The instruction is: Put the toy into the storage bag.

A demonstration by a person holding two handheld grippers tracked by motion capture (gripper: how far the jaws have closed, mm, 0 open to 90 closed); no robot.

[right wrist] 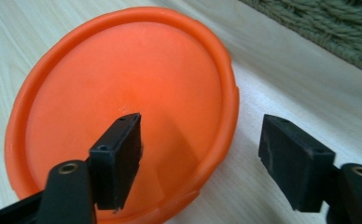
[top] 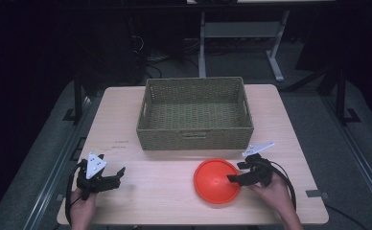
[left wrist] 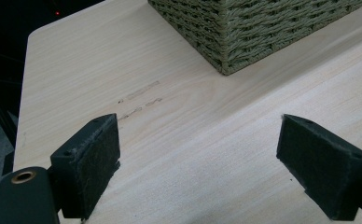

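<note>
From above, I see the basket [top: 195, 112] empty at upper centre and the orange plate [top: 217, 181] on the table [top: 165, 187] at lower centre. My left gripper [left wrist: 198, 163] is spread over bare wood. My right gripper [right wrist: 207, 154] straddles the plate's rim, spread; nothing lifted yet, I judge.

Light wood worktop [top: 150, 191], grain running left-right, rounded corners. Two faint smudgy marks [top: 122, 144] on it near the left front of the basket; the left gripper view shows them as short dark streaks [left wrist: 139, 99]. Woven green basket [top: 195, 139] at worktop centre-back, rectangular, handle slots in the side walls, nothing inside. Orange disc [top: 217, 180] lies flat just in front of the basket, right of centre, raised rim, close up [right wrist: 123, 93]. Grey floor around. Behind the worktop: white frame legs [top: 275, 60], cables [top: 150, 60], dark background. Small grey tab [top: 317, 193] at the right front edge.
</note>
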